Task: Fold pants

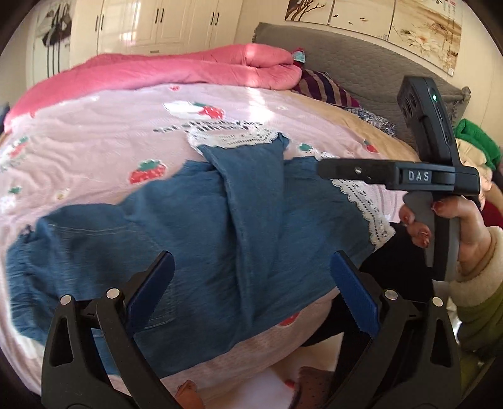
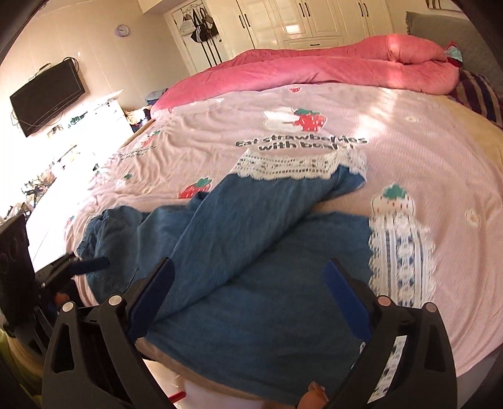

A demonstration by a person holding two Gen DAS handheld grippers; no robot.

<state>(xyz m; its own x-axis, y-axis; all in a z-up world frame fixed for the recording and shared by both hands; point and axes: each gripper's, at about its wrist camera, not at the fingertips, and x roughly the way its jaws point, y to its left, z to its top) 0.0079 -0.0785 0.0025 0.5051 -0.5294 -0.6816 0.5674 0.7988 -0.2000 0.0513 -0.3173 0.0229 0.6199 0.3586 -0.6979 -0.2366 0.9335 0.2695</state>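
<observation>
Blue denim pants (image 1: 188,226) (image 2: 251,251) with white lace cuffs (image 2: 298,166) lie spread on the pink strawberry bedspread (image 2: 408,141), one leg crossing over the other. My left gripper (image 1: 251,280) hovers over the pants with its jaws wide open and nothing between the blue pads. My right gripper (image 2: 251,283) is also wide open above the denim, gripping nothing. In the left wrist view the right gripper (image 1: 327,170) shows from the side, held by a hand (image 1: 465,226). The left gripper's tip (image 2: 94,262) appears at the left edge of the pants in the right wrist view.
A folded pink quilt (image 2: 345,63) lies along the far side of the bed, with a striped pillow (image 1: 327,88) and grey headboard (image 1: 361,63) to the right. A TV (image 2: 47,94) hangs on the left wall. Wardrobes (image 2: 314,22) stand behind.
</observation>
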